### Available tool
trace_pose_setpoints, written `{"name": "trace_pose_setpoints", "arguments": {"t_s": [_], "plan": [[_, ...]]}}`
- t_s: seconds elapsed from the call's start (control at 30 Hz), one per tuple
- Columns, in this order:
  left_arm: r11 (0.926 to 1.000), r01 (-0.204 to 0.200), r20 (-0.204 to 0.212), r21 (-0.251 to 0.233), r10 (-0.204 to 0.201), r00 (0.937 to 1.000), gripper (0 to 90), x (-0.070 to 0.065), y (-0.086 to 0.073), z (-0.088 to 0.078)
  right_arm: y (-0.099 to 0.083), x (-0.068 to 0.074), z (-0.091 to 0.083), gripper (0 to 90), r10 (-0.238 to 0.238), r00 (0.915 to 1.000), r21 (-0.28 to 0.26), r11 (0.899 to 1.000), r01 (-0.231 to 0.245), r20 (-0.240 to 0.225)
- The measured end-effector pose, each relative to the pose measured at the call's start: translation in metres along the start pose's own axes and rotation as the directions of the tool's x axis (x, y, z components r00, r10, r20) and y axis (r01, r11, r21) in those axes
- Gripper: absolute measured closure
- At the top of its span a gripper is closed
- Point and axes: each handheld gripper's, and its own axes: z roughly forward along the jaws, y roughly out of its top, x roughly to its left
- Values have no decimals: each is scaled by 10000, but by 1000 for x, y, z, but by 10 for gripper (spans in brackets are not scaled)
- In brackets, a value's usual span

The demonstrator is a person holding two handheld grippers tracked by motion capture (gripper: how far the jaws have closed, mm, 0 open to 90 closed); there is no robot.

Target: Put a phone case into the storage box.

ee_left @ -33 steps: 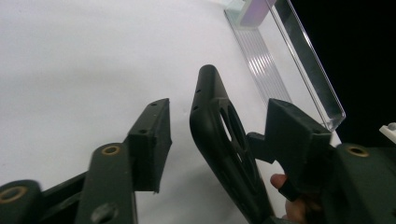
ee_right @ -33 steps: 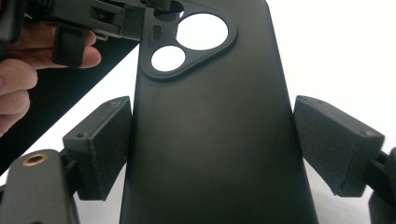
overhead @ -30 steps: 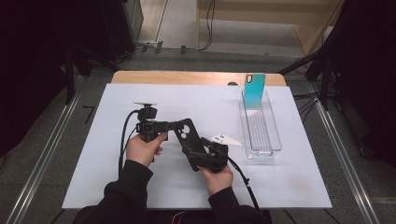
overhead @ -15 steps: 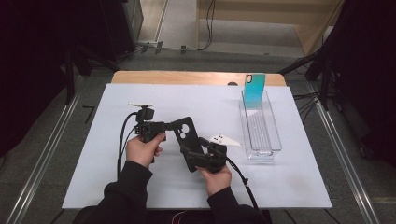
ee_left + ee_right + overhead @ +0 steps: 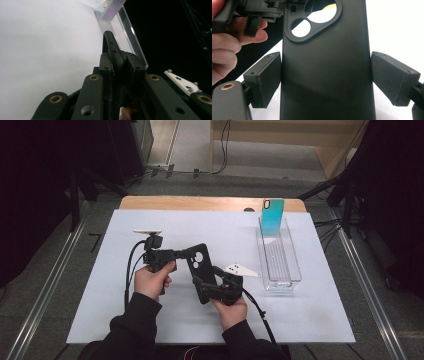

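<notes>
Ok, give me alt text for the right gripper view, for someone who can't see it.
A black phone case with a camera cutout stands upright between the right gripper's two black jaws, which sit against its left and right edges. At upper left, the person's left hand holds the left gripper at the case's top corner.

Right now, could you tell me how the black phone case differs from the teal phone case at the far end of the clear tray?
The black phone case is dark and matte; the teal phone case is bright and glossy. The black one is held above the table by the left gripper and the right gripper; the teal one stands nearly upright in the clear tray, untouched. Both have a camera cutout near one corner.
</notes>
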Motion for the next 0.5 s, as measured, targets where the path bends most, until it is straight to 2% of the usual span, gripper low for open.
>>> {"name": "trace_pose_setpoints", "arguments": {"t_s": [0.13,0.23,0.33,0.5], "plan": [[9999,-171,81,7,171,9998,780,-5,0,-1,3,-2,-3,101,-295,9994,-73,9995,294,-200],[9995,-310,19,40,310,9995,780,-7,-1,-1,7,-1,-2,0,-551,9985,92,9984,551,-52],[9990,-439,-89,-11,438,9990,781,-9,0,-2,11,-2,-2,0,-668,9976,289,9973,673,-170],[9949,-989,-474,-203,979,9941,780,-16,0,-7,18,-3,-2,0,-780,9965,1058,9911,808,-305]]}}
